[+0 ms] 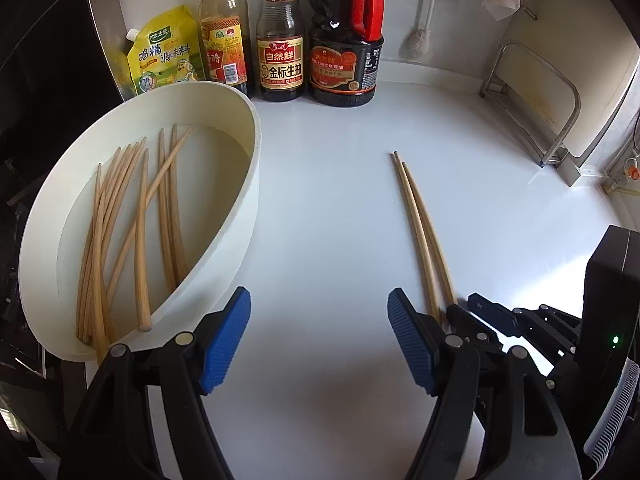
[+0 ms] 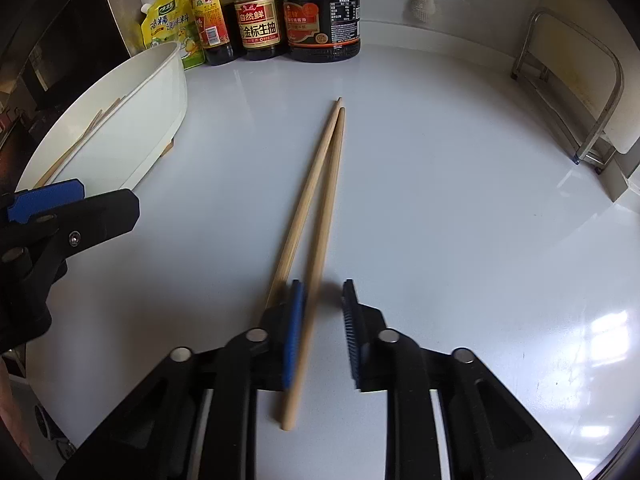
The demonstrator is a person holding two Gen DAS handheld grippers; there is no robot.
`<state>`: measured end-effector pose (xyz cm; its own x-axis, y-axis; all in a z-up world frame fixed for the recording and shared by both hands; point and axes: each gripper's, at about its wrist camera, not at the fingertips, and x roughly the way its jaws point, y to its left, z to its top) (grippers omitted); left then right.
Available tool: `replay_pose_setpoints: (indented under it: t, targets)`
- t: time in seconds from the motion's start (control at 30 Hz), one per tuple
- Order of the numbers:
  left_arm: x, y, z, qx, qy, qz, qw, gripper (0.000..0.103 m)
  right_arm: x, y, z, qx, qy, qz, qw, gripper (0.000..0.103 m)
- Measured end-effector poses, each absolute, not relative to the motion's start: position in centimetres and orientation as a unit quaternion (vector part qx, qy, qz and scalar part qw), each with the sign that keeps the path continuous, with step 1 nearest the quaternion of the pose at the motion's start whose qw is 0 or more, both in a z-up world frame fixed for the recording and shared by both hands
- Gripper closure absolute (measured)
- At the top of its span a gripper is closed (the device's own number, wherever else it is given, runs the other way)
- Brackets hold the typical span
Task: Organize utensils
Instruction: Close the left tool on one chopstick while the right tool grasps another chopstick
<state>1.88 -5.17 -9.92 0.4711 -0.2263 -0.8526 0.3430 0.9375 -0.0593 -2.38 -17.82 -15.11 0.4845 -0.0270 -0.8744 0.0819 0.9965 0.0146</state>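
the step in hand is being judged as the pickup of the last loose pair of chopsticks [image 2: 327, 200], which is lying on the white tabletop [image 1: 320, 200] near the middle of the frame, tips touching at the far end and butts spreading toward the camera. the right tongs [image 2: 322, 292] are being held low over the butt ends with a gap showing between the pads: 1 stick is passing between them, close against the left pad, while the other stick is running outside that pad and is being hidden behind the finger. no firm pinch is being shown, and the pads are blurred.

the left tongs [image 1: 318, 300] are being kept spread and empty, just beside the white tub [image 1: 240, 216] at the left of the frame.

the next move is being judged to call for both sticks to be gathered between the pads, or for 1 to be taken alone, then lifted and carried left to the tub. a stick pinched near its butt is likely to swing or slip.

in the left wrist view the tub's inside is being shown, with many chopsticks [image 1: 141, 240] already lying in it; the right pads are being hidden there. in the right wrist view the pads and the free butt end are being shown, but only a sliver of the tub's contents.
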Motion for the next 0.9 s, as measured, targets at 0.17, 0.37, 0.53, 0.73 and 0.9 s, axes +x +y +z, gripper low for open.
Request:
replay_pose_setpoints:
  t: [0.17, 0.37, 0.53, 0.73, 0.9]
  targets:
    - [1.7, -6.1, -10.3, 0.06, 0.493, -0.171, 0.851, 0.033, -2.9, -18.6, -15.0, 0.029, 0.506, -0.027, 0.862, 0.097]
    - [1.3, -8.3, -11.1, 0.062, 0.5, -0.187, 0.843, 0.032, -3.9, -21.6, -14.8, 0.043, 0.504, -0.05, 0.861, 0.097]
    - [1.7, -10.6, -12.2, 0.065, 0.503, -0.189, 0.841, 0.032, -5.1, -24.6, -14.8, 0.051, 0.502, -0.07, 0.861, 0.097]
    - [2.7, -12.7, -13.7, 0.066, 0.508, -0.18, 0.84, 0.032, -6.6, -27.9, -14.9, 0.058, 0.499, -0.095, 0.859, 0.097]
    - [3.2, -13.6, -14.5, 0.066, 0.511, -0.172, 0.839, 0.032, -7.0, -29.3, -15.0, 0.064, 0.497, -0.096, 0.86, 0.097]
